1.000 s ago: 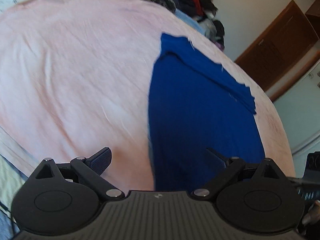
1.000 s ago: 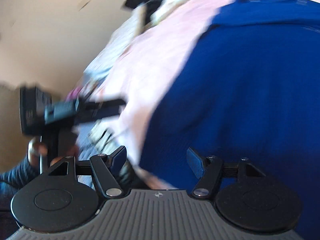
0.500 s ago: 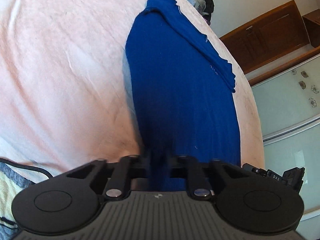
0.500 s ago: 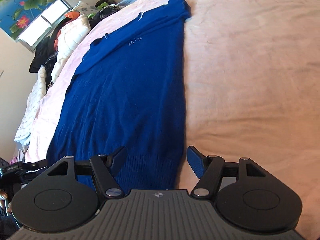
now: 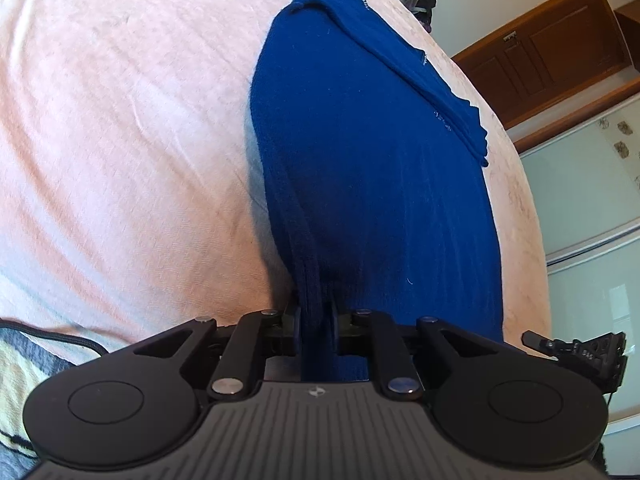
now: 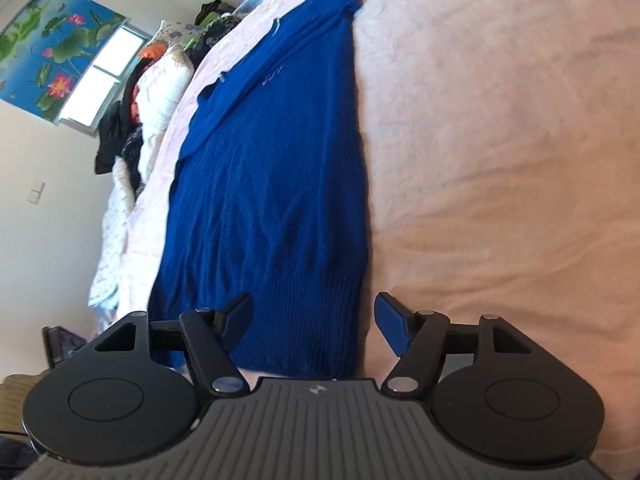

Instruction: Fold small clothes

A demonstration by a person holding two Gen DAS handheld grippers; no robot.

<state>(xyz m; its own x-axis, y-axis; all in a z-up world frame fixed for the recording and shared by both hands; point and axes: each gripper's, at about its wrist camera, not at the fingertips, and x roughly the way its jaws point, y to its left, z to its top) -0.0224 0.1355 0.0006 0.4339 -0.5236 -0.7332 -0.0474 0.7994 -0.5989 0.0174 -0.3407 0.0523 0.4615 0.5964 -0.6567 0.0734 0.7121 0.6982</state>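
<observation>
A blue knitted sweater (image 5: 376,184) lay stretched lengthwise on a bed covered with a pink sheet (image 5: 120,140), its hem toward the cameras and its neck end at the far side. One sleeve was folded across the upper part of the body.

The left gripper (image 5: 315,330) was clenched on the sweater's near hem at its left edge; a ridge of blue knit ran up between the two pads, bunched and slightly lifted off the sheet. Its jaws were easing open a little, yet the fabric was pinched between them.

The right gripper (image 6: 314,322) was released, its jaws standing wide over the hem's other corner (image 6: 320,340). The ribbed edge lay flat beneath them, and neither pad pressed on it.

No container was in view. Along the far edge of the bed, a heap of other clothes (image 6: 132,112) lay loose beside the wall, under a window (image 6: 100,76) and a lotus-flower picture (image 6: 52,48).
</observation>
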